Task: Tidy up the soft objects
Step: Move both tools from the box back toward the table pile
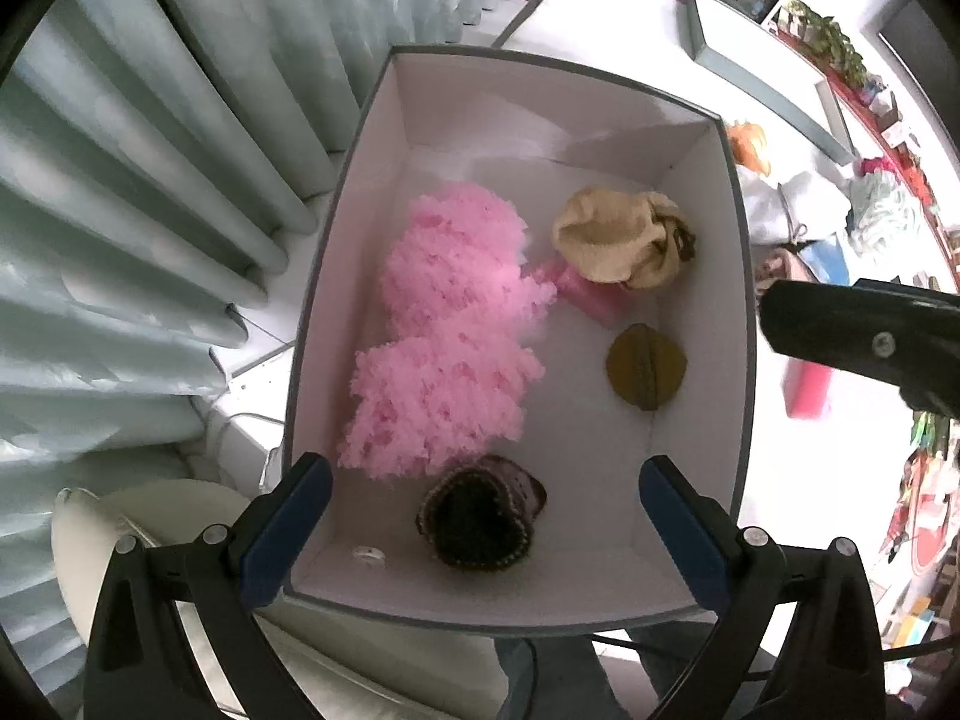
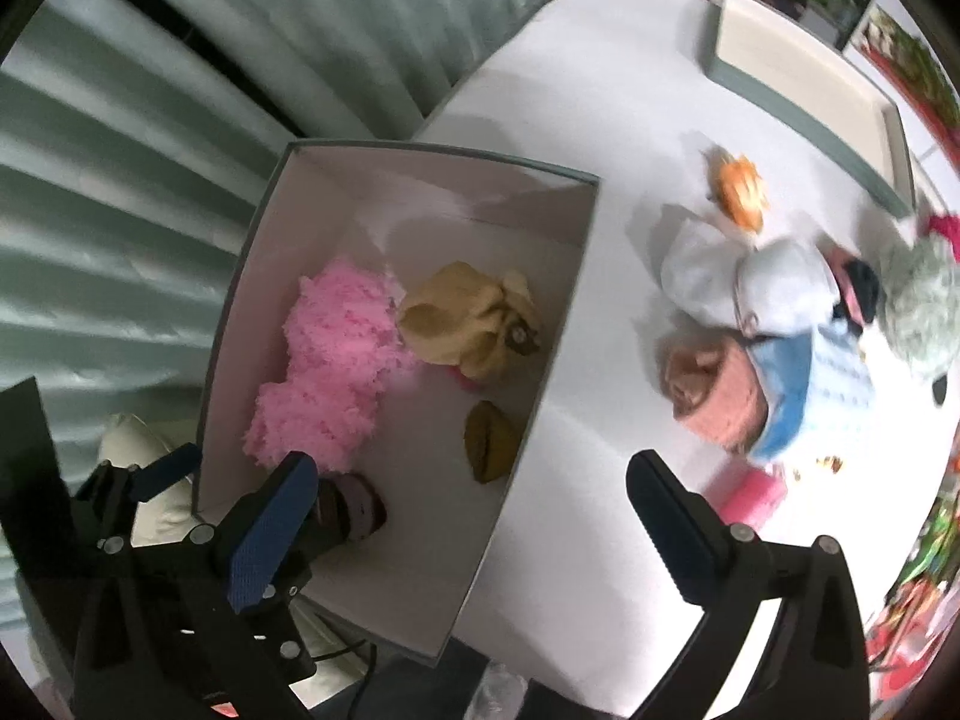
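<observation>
A grey-rimmed white box (image 1: 735,192) stands at the edge of a white table (image 2: 600,120), next to a pale pleated curtain (image 1: 150,150). Inside it lie a fluffy pink bundle (image 1: 450,330) along the curtain side, a tan cloth pouch (image 1: 624,240) near the far end with a small pink piece (image 1: 585,291) just under its edge, an olive-brown round pad (image 1: 645,366) beside the table-side wall, and a dark knitted heart-shaped piece (image 1: 480,516) at the near end. The left gripper (image 1: 486,531) hangs above the near end of the box, pointing down, its jaws spread wide with nothing pressed between them; the knitted heart lies on the box floor below the gap. The right gripper (image 2: 471,516) hovers over the table-side wall of the box, its jaws also wide apart and empty. Out on the table, well apart from the box, sits a loose heap of soft things: an orange piece (image 2: 741,189), a white cloth bag (image 2: 738,282), a tan knitted item (image 2: 714,390), a light blue cloth (image 2: 822,384) and a grey-green fuzzy one (image 2: 924,312). A shallow grey tray (image 2: 810,90) rests at the far side of the table.
</observation>
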